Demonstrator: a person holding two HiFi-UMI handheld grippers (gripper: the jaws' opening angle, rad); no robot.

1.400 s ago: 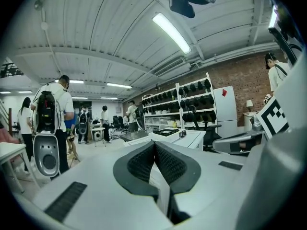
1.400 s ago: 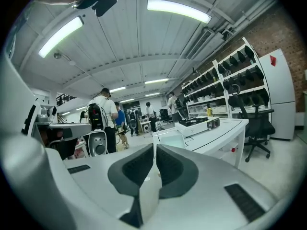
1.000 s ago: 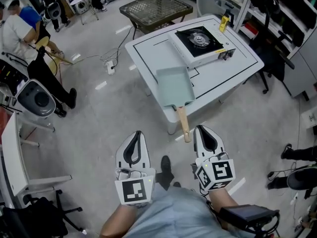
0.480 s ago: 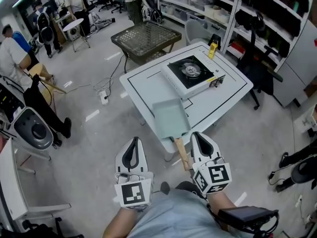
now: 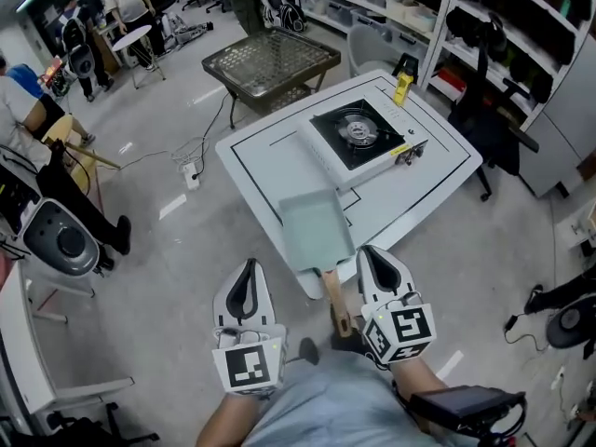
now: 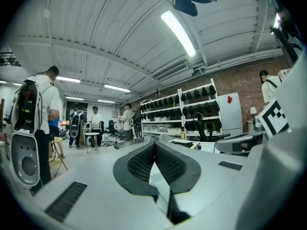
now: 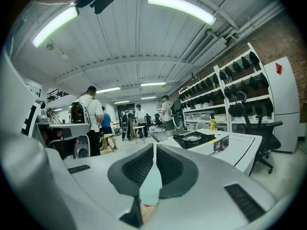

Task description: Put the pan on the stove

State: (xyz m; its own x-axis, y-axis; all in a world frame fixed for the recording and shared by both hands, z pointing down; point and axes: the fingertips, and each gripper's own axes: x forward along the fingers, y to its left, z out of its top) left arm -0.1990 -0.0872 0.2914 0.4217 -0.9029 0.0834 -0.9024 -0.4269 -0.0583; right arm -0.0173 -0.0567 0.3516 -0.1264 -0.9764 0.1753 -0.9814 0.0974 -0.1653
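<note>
A yellow bottle point(image 5: 403, 88) stands on the white table point(image 5: 270, 147), near a mesh-topped table point(image 5: 270, 59) and shelves point(image 5: 521, 17).

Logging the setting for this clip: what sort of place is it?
Probably a lab or workshop, not a home kitchen: a portable gas stove sits on a white table in open floor, shelving racks hold bins and gear, and office chairs stand around.

Scene is being lit brightly and evenly by ceiling tube lamps point(image 7: 181, 7). Streaks of glare are being reflected off the floor point(image 5: 168, 240) left of the white table point(image 5: 270, 147). Gripper views are being bowed heavily, edges darkened, foreground blurred.
</note>
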